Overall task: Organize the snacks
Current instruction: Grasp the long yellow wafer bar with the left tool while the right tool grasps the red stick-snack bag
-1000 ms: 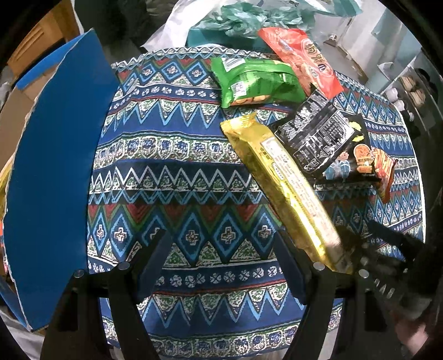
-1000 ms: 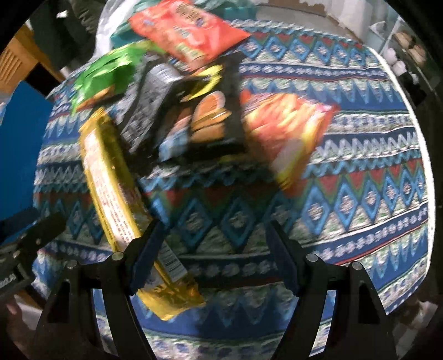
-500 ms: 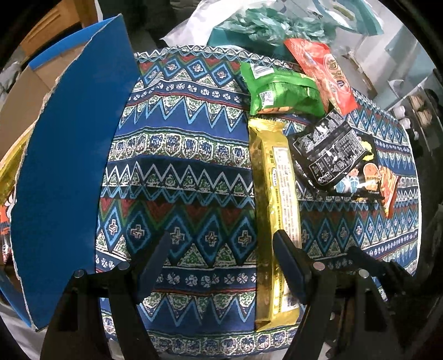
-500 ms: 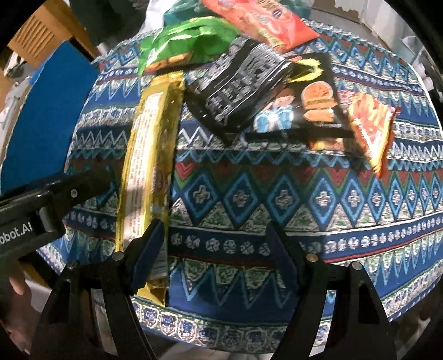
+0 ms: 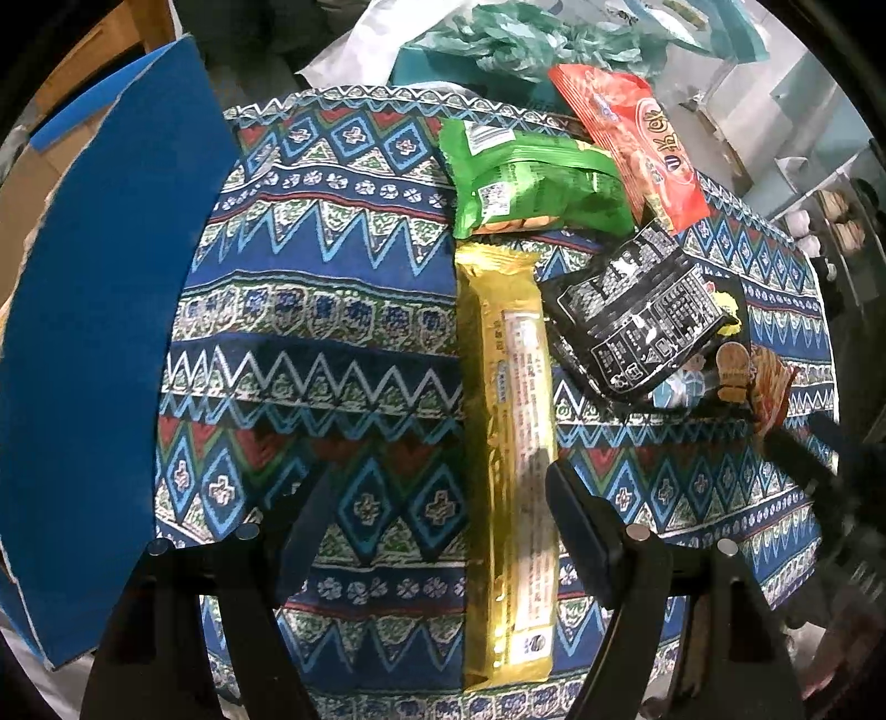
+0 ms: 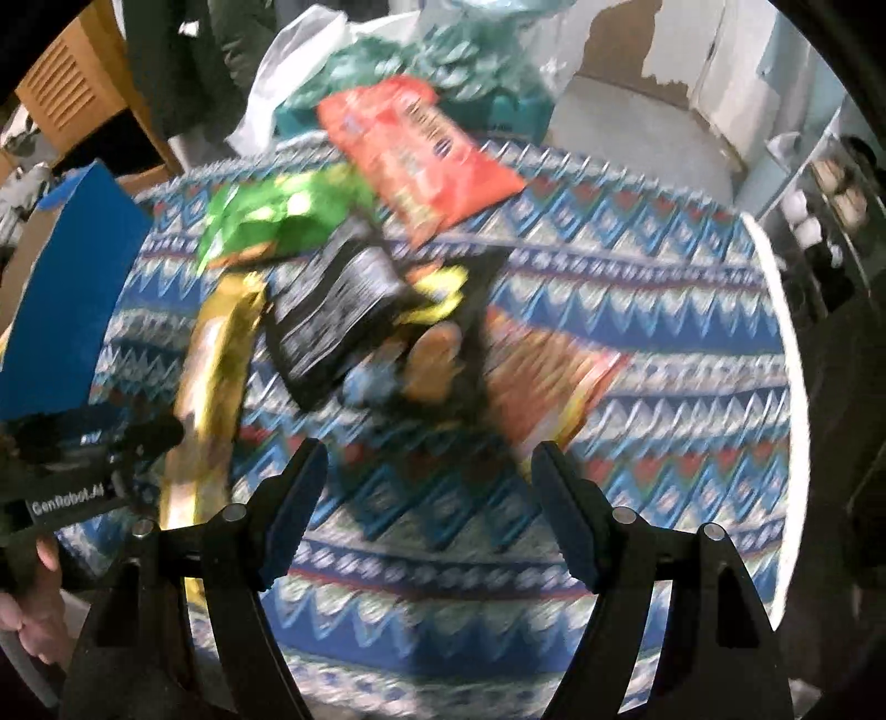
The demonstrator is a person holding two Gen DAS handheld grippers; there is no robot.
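Several snack packs lie on a round table with a blue patterned cloth [image 5: 332, 310]. A long gold pack [image 5: 512, 443] runs toward me, its near end between my left gripper's [image 5: 437, 487] open jaws, not pinched. Behind it lie a green bag [image 5: 531, 183], a red bag [image 5: 631, 138], a black bag [image 5: 637, 310] and a small orange pack [image 5: 769, 382]. The right wrist view is blurred: my right gripper [image 6: 426, 471] hangs open and empty above the cloth [image 6: 637, 310], near the black bag [image 6: 343, 310] and the orange pack [image 6: 548, 365]. The gold pack [image 6: 210, 376] lies to its left.
A blue cardboard flap [image 5: 94, 343] stands along the table's left edge, part of a box. Teal plastic bags [image 5: 515, 39] are heaped behind the table. Shelving [image 5: 830, 221] is at the far right. A hand [image 6: 27, 615] holds the left gripper's body [image 6: 66, 476].
The gold pack, diagonal a second ago, now lies straight toward me between the left jaws. The right gripper has risen and rolled; its view is blurred and takes in more of the table.
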